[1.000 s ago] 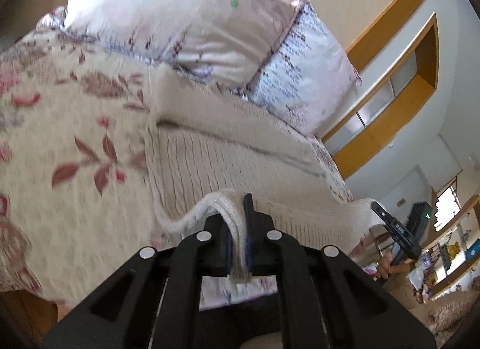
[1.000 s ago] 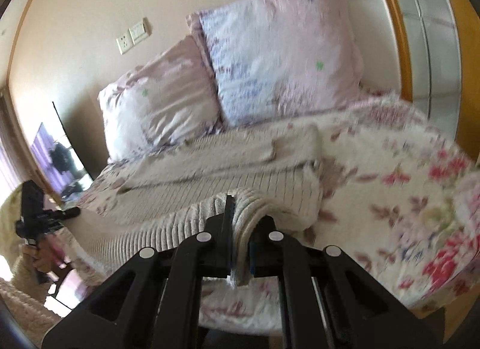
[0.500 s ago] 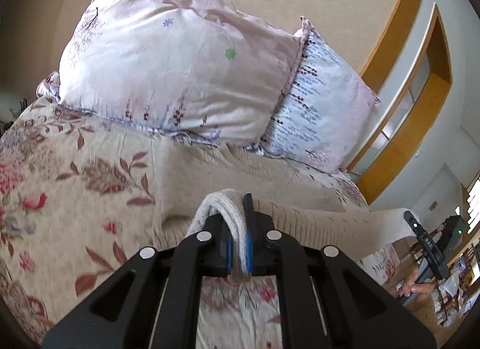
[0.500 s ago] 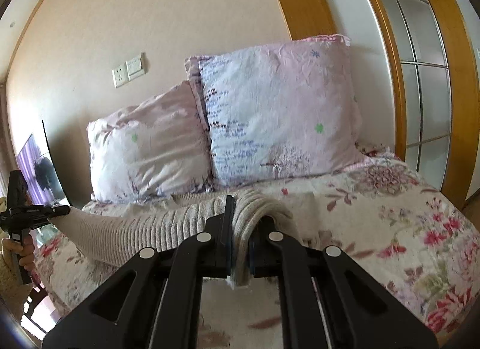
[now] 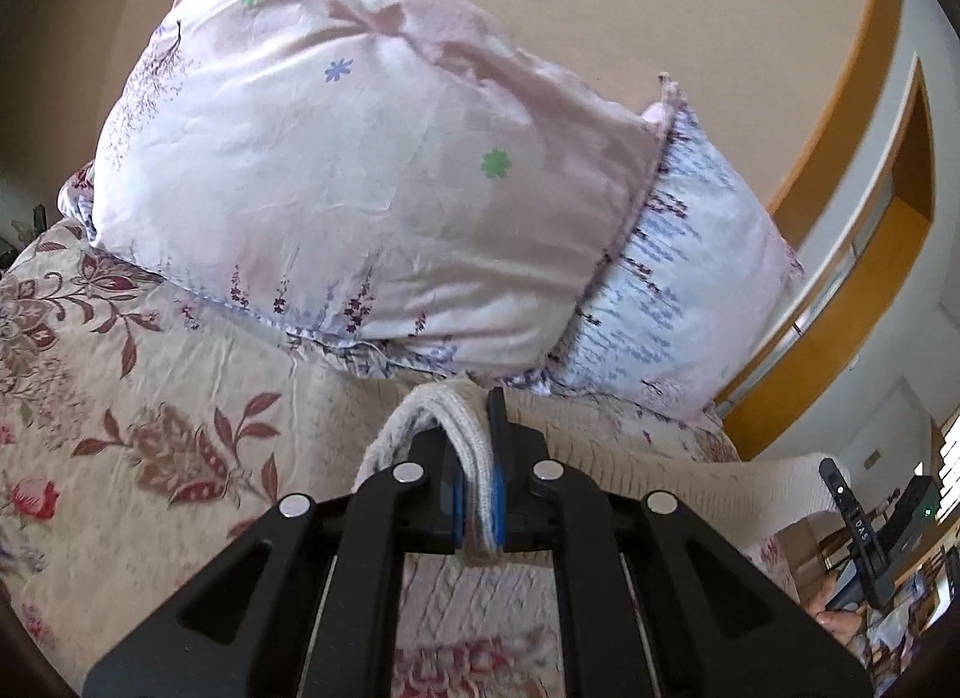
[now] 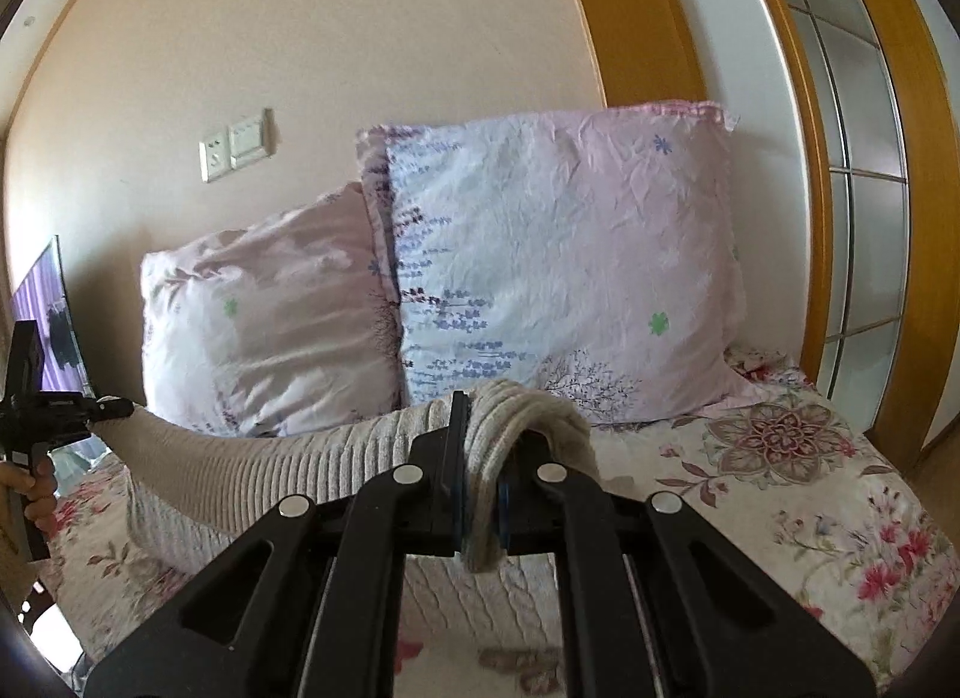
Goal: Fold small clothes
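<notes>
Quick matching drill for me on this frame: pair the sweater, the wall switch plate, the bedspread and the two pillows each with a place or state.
1 sweater
2 wall switch plate
3 bedspread
4 pillows

A floral, covering the bed
B leaning against the wall
C pinched by left gripper and right gripper
D on the wall above the pillows

Pairs: 1-C, 2-D, 3-A, 4-B

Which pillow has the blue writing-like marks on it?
The pillow by the wooden frame. The other pillow, nearer the wall switch, is plain pink with a few small flowers.
</notes>
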